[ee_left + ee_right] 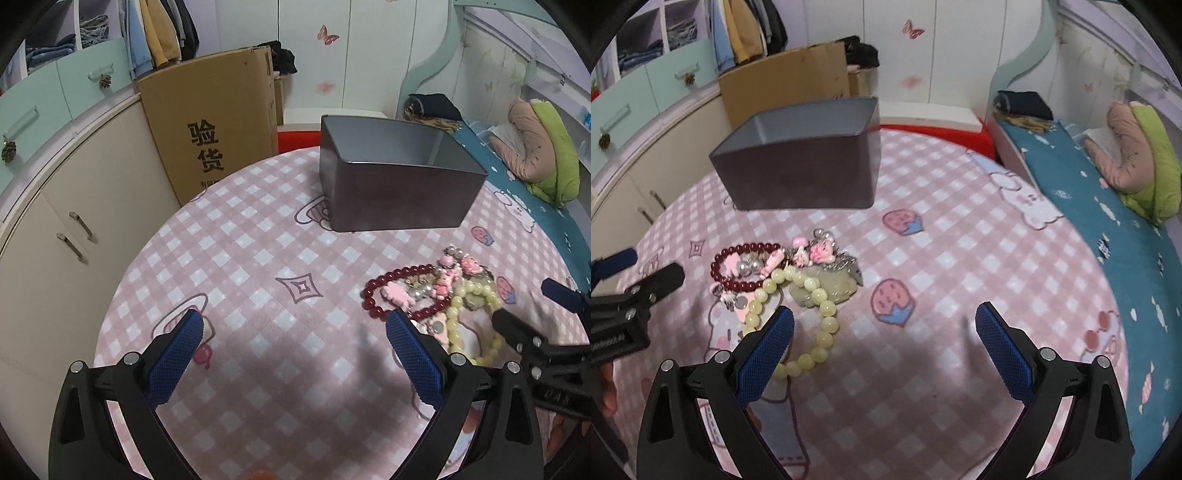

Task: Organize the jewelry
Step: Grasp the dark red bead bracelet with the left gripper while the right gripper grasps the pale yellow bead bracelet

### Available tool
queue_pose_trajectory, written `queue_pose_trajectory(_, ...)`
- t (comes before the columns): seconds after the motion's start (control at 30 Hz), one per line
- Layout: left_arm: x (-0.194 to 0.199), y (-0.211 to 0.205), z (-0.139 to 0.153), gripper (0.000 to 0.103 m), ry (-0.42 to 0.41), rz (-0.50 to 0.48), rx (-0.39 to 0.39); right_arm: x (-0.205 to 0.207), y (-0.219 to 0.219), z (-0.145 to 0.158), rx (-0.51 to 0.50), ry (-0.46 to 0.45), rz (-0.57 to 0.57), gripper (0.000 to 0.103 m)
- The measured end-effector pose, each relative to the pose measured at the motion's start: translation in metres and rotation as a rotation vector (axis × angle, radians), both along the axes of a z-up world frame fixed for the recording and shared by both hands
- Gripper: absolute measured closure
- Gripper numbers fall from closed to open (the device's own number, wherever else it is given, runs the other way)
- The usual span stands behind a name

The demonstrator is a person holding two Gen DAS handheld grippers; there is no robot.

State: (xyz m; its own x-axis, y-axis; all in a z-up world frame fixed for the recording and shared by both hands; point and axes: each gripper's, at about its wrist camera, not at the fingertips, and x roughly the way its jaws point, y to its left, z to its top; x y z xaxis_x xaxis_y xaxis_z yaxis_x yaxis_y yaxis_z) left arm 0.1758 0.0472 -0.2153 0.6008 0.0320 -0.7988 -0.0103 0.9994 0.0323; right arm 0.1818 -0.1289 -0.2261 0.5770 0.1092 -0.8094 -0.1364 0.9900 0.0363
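Note:
A pile of jewelry lies on the pink checked tablecloth (258,258): a dark red bead bracelet (384,280) (738,286), a pale yellow bead bracelet (458,325) (820,306), pink charms (822,253) and silvery pieces. Behind it stands an open grey metal box (399,192) (801,177). My left gripper (295,328) is open, hovering left of the pile with nothing between its fingers. My right gripper (884,325) is open too, just right of the yellow bracelet, whose lower loop runs behind its left finger (768,354). Each gripper shows at the other view's edge.
A cardboard carton (214,125) leans against cream cabinets (66,236) at the back left. A bed with a blue sheet (1108,206) and a green-and-pink pillow (1137,158) borders the table on the right. A red edge (960,133) sits behind the table.

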Motion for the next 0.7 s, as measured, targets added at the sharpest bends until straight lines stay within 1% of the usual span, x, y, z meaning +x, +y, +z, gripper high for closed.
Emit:
queue_pose_trajectory(0.03, 0.003, 0.000, -0.001, 0.007, 0.003, -0.001, -0.001, 0.001, 0.001, -0.002, 0.001, 0.001, 0.007, 0.009)
queue_pose_trajectory(0.13, 0.011, -0.001, -0.003, 0.007, 0.007, 0.004, 0.000, 0.002, 0.001, -0.006, 0.001, 0.010, 0.023, 0.050)
queue_pose_trajectory(0.2, 0.017, -0.001, -0.005, 0.007, 0.012, 0.000, -0.006, 0.001, -0.001, -0.006, 0.002, 0.009, 0.032, 0.055)
queue_pose_trajectory(0.27, 0.022, -0.004, -0.008, 0.007, 0.023, -0.007, 0.004, 0.001, -0.006, -0.005, 0.010, 0.014, 0.030, 0.066)
queue_pose_trajectory(0.33, 0.027, -0.008, -0.011, 0.007, 0.028, -0.023, 0.015, 0.001, -0.011, -0.005, 0.018, 0.018, 0.025, 0.073)
queue_pose_trajectory(0.43, 0.032, -0.015, -0.019, 0.007, 0.052, -0.041, 0.053, -0.002, -0.018, -0.005, 0.035, 0.025, 0.027, 0.075)
queue_pose_trajectory(0.5, 0.034, -0.015, -0.021, 0.006, 0.055, -0.035, 0.065, -0.003, -0.022, -0.005, 0.049, 0.026, 0.027, 0.075)
queue_pose_trajectory(0.57, 0.035, -0.013, -0.022, 0.006, 0.055, -0.023, 0.045, -0.004, -0.023, -0.005, 0.058, 0.022, 0.024, 0.075)
queue_pose_trajectory(0.63, 0.037, -0.006, -0.024, 0.006, 0.067, -0.011, -0.009, -0.005, -0.023, -0.005, 0.060, 0.019, 0.023, 0.075)
queue_pose_trajectory(0.67, 0.037, -0.003, -0.024, 0.006, 0.069, -0.004, -0.020, -0.005, -0.023, -0.005, 0.064, 0.017, 0.021, 0.075)
queue_pose_trajectory(0.7, 0.036, -0.001, -0.024, 0.006, 0.068, -0.022, -0.013, -0.005, -0.024, -0.005, 0.067, 0.016, 0.021, 0.075)
